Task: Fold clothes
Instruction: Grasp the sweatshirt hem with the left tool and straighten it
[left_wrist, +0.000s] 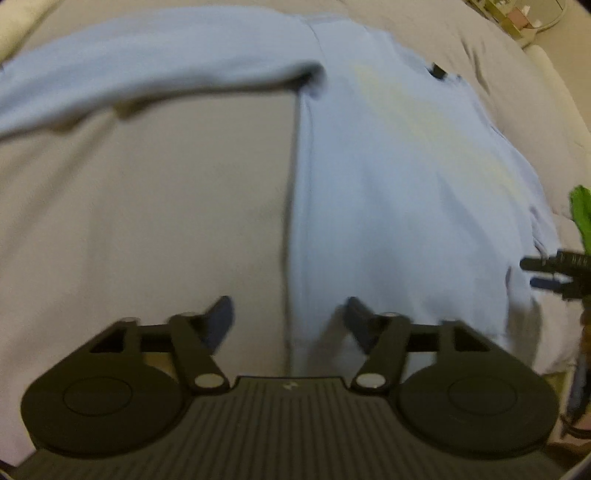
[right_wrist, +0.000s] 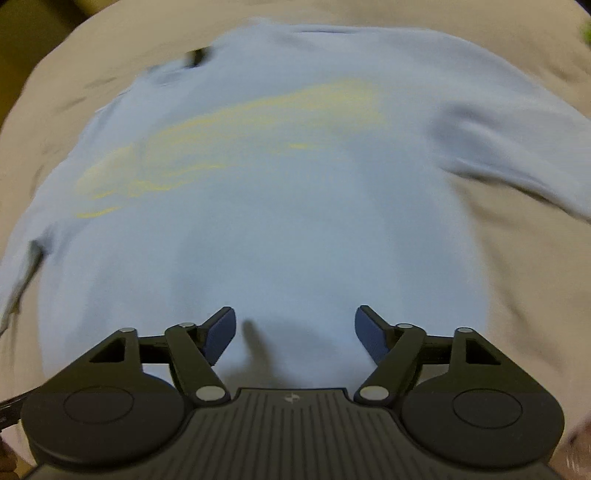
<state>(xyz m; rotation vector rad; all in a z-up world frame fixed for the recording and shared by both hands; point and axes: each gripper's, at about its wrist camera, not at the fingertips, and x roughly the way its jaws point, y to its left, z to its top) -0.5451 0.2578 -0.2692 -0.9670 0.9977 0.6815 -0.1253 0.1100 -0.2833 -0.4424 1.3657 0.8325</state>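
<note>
A light blue sweatshirt (left_wrist: 399, 177) with a pale yellow print lies spread flat on a beige cover; one sleeve (left_wrist: 147, 70) stretches out to the left in the left wrist view. My left gripper (left_wrist: 290, 314) hangs open over the sweatshirt's straight side edge, nothing between its fingers. In the right wrist view the sweatshirt (right_wrist: 266, 206) fills the frame, a sleeve (right_wrist: 517, 147) running off to the right. My right gripper (right_wrist: 295, 328) stands open above the lower body of the garment, empty. The right gripper's fingertips (left_wrist: 543, 271) show at the right edge of the left wrist view.
The beige cover (left_wrist: 129, 229) spreads wide to the left of the garment and beyond it (right_wrist: 517, 277). A small dark tag (left_wrist: 439, 70) sits at the neckline. Something green (left_wrist: 583, 218) shows at the right edge. Shelving with small items (left_wrist: 517, 18) stands at the far right corner.
</note>
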